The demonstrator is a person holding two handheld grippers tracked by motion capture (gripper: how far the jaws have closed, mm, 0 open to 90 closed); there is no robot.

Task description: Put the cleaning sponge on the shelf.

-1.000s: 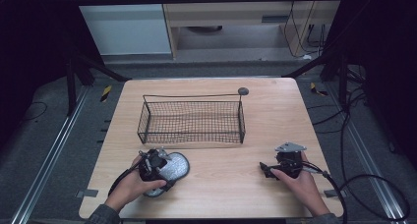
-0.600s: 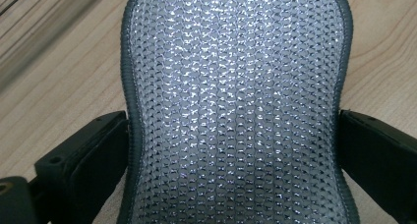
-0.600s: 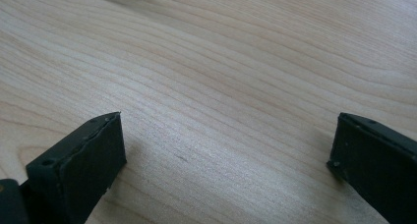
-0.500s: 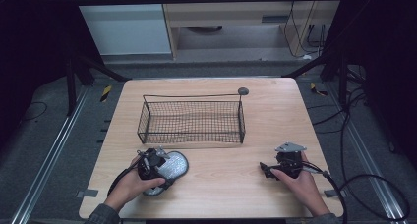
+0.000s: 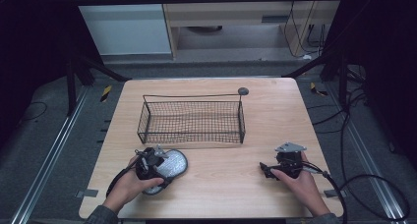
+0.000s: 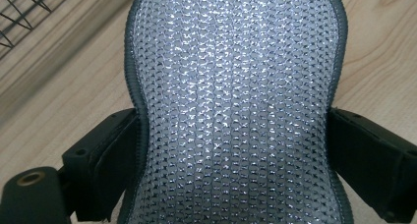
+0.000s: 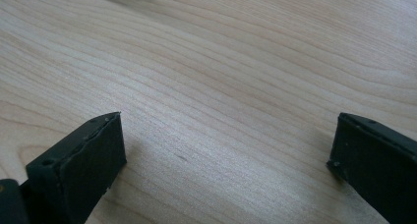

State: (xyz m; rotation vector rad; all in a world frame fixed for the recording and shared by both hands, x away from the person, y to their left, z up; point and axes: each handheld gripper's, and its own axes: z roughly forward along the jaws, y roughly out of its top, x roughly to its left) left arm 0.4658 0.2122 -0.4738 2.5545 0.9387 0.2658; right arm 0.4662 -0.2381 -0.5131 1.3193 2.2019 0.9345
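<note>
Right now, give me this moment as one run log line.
left gripper: closing on silver mesh pad | right gripper: open, empty | wire basket: empty

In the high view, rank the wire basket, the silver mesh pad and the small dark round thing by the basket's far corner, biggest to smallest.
1. wire basket, clearly largest.
2. silver mesh pad, partly hidden under the left gripper.
3. small dark round thing, smallest, though it lies farthest from the camera.

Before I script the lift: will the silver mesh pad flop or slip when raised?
The pad looks thin and knitted, so it will probably droop. The left gripper pinches its narrow waist, jaws just closing, so slipping seems unlikely. Probably light.
</note>
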